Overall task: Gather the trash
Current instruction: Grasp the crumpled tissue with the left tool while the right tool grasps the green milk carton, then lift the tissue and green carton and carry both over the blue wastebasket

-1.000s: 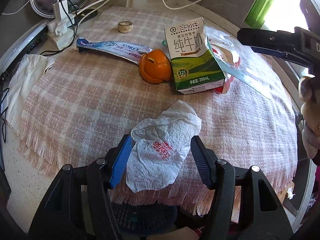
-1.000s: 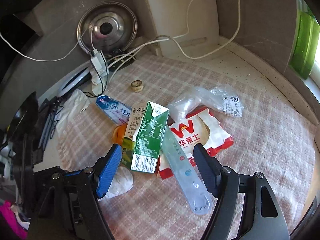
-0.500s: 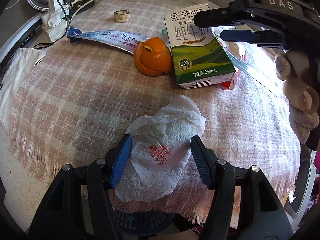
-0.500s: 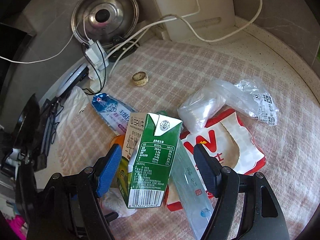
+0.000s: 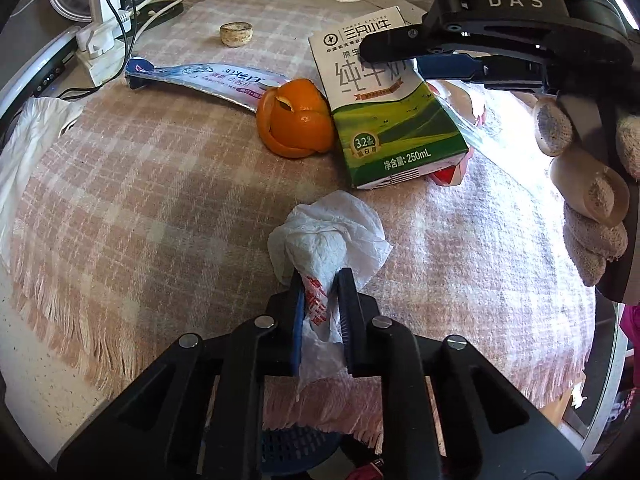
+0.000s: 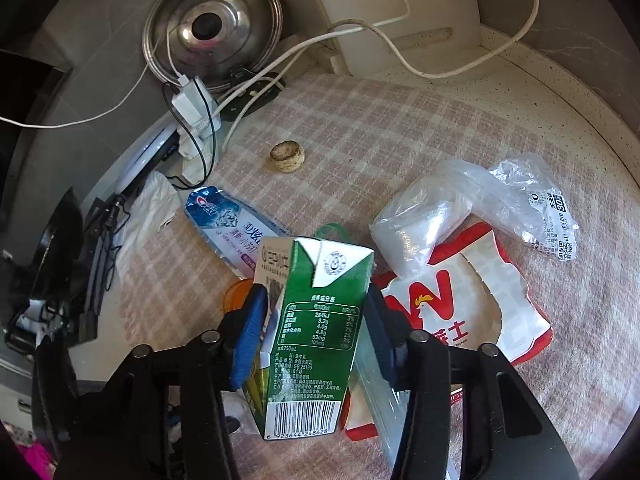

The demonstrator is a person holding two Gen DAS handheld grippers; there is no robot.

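My left gripper (image 5: 320,280) is shut on a crumpled white paper wrapper (image 5: 324,240) with red print, at the near edge of the pink checked cloth (image 5: 140,168). My right gripper (image 6: 314,304) is shut on a green and white milk carton (image 6: 316,320), its fingers against both sides. The carton (image 5: 380,100) also shows in the left wrist view, with the right gripper above it. An orange peel (image 5: 294,120), a toothpaste tube (image 5: 208,80), a red and white snack bag (image 6: 472,300) and clear plastic bags (image 6: 460,204) lie around the carton.
A small round cap (image 6: 287,156) lies on the cloth further back. A power strip with white cables (image 6: 196,116) and a steel lid (image 6: 212,28) sit at the back left. A blue basket (image 5: 296,448) is below the table edge.
My left gripper has closed on the paper wrapper. My right gripper has come down over the milk carton and closed on its sides.
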